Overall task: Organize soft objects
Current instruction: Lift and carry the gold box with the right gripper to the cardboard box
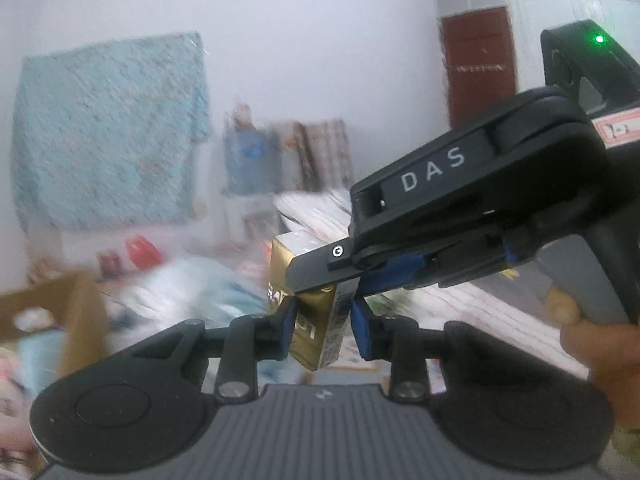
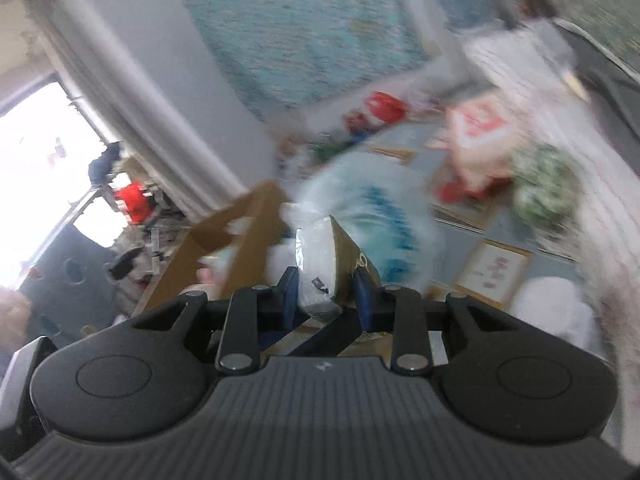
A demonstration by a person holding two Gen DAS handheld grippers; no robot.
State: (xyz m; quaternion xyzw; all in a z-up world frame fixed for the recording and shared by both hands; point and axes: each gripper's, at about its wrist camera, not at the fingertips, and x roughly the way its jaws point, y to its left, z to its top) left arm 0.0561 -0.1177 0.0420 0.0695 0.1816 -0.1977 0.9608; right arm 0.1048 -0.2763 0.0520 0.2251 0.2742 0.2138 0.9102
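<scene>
Gripping gold pack [image 1: 316,320] — both tools (blurred).

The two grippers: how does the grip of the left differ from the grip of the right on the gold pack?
The left gripper pinches the gold pack at its lower end; the right gripper pinches higher up, reaching in from the side. Left sees a gold printed face; right sees a silvery end. Both are shut on it.

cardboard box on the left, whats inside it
The cardboard box is open at the top. Pale soft items show inside, too blurred to name. Its brown wall hides anything lower down, and the gold pack held by both grippers is outside it.
</scene>
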